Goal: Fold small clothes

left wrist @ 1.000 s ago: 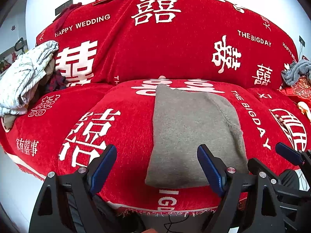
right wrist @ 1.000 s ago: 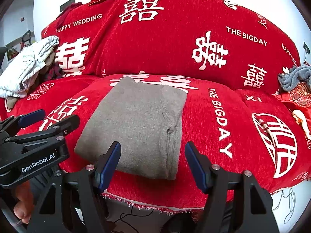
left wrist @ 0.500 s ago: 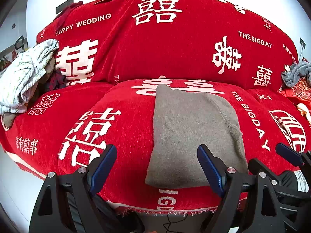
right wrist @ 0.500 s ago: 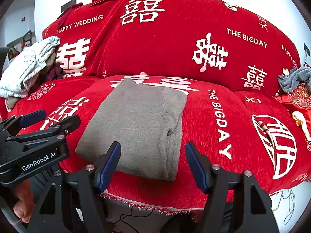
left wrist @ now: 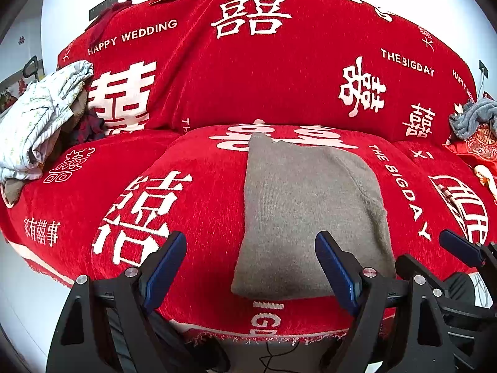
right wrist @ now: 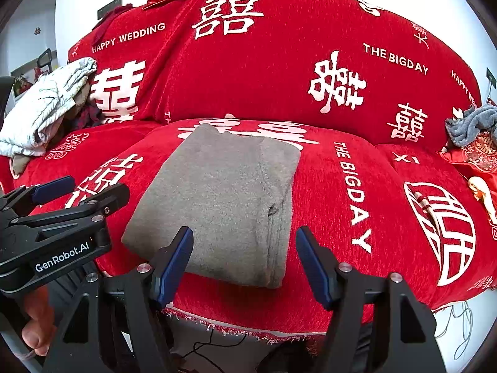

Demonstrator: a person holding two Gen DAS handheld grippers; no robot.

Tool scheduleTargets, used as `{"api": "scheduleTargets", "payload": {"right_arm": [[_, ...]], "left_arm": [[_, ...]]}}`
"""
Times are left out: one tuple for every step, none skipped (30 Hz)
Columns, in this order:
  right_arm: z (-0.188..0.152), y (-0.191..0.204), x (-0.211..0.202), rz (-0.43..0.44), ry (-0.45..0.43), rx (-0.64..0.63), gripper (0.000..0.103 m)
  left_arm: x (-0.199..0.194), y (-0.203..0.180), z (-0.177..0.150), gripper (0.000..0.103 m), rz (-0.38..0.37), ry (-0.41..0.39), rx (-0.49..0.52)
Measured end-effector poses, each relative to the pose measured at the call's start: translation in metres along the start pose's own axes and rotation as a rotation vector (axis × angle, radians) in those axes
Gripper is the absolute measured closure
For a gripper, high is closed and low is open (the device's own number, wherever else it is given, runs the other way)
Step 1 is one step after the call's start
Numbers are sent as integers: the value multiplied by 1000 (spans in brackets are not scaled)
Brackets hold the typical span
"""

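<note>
On the red sofa seat (left wrist: 192, 168), left of centre, the left claw (left wrist: 250, 267) hangs wide open and empty; the folded grey garment (right wrist: 223, 199) lies flat mid-cushion, unmoved since before; the right claw (right wrist: 243, 259) likewise gapes empty, barely shifted.

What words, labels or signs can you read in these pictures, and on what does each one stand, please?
"HAPPY WEDDING": red sofa cover, upper left of the backrest.
"THE BIGDAY": same cover, backrest right and again down the seat.
"GenRobot.AI": left gripper, in the right wrist view.
Large white Chinese wedding characters: all over the cover.
Text at the far right edge: too distorted to read.
</note>
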State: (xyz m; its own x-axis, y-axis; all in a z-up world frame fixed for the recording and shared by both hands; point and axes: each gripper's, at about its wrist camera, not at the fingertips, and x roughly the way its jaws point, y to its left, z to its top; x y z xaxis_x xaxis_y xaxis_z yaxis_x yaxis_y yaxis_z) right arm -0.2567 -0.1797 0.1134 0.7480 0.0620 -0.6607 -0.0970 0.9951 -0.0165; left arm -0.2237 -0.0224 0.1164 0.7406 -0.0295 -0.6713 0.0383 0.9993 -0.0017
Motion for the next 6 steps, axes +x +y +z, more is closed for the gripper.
{"api": "scheduleTargets", "payload": {"right_arm": [[0,0,0,0,0,0,31],[0,0,0,1,-1,0,31],[0,0,0,0,-1,0,31],[0,0,0,0,0,-1,31],[0,0,0,0,0,-1,31],[0,0,0,1,0,-1,31]], "left_arm": [[0,0,0,17,0,-1,1],[-1,0,0,17,1,-2,2],[-1,0,-1,17,2,-4,2],[-1,0,-1,17,3,-5,3],[-1,0,0,17,4,-6,3],[-1,-1,0,17,5,-5,4]]}}
